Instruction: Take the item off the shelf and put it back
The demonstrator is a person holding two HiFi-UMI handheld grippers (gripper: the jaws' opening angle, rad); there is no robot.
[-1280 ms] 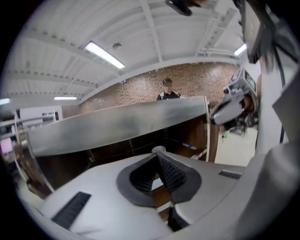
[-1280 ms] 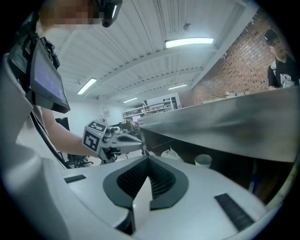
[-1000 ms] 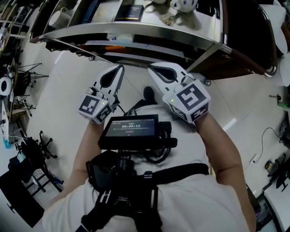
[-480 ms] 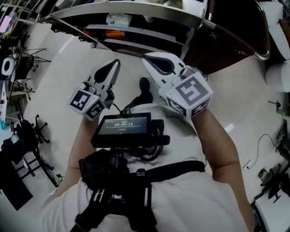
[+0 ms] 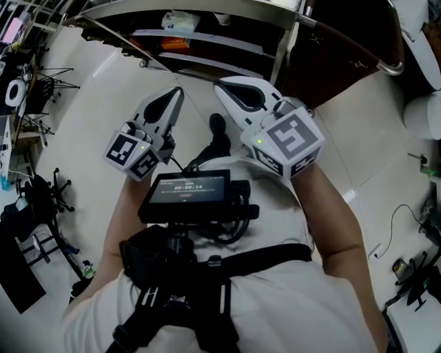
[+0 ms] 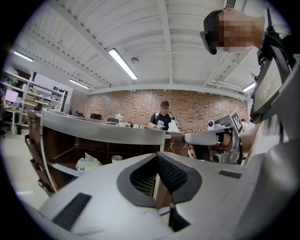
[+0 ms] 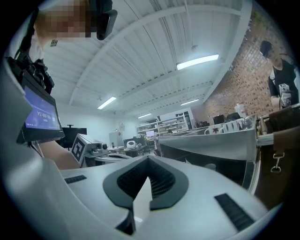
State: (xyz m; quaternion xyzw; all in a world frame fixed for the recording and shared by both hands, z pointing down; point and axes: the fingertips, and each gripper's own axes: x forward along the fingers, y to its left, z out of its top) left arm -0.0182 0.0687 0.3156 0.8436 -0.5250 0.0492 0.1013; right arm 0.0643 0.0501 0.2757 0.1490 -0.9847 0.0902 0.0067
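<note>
A metal shelf unit (image 5: pixel 207 9) runs along the top of the head view. On its lower level lie a white crumpled bag (image 5: pixel 180 21) and an orange item (image 5: pixel 174 44). My left gripper (image 5: pixel 178 94) and right gripper (image 5: pixel 219 84) are held side by side in front of my chest, short of the shelf, pointing toward it. Both are shut with nothing between the jaws. In the left gripper view the left gripper (image 6: pixel 157 154) points at the shelf (image 6: pixel 103 129), where the bag (image 6: pixel 87 163) and a white cup (image 6: pixel 116 158) show. The right gripper (image 7: pixel 149 158) also faces the shelf (image 7: pixel 211 145).
A chest-mounted screen (image 5: pixel 193 193) sits below the grippers. Tripods and stands (image 5: pixel 41 117) crowd the floor at left, and a dark wooden panel (image 5: pixel 337 62) stands at right. A person (image 6: pixel 163 119) stands behind the shelf in the left gripper view.
The shelf has slid toward the top edge of the head view, so its top level is out of sight. Both grippers stay shut and empty, in nearly the same place.
</note>
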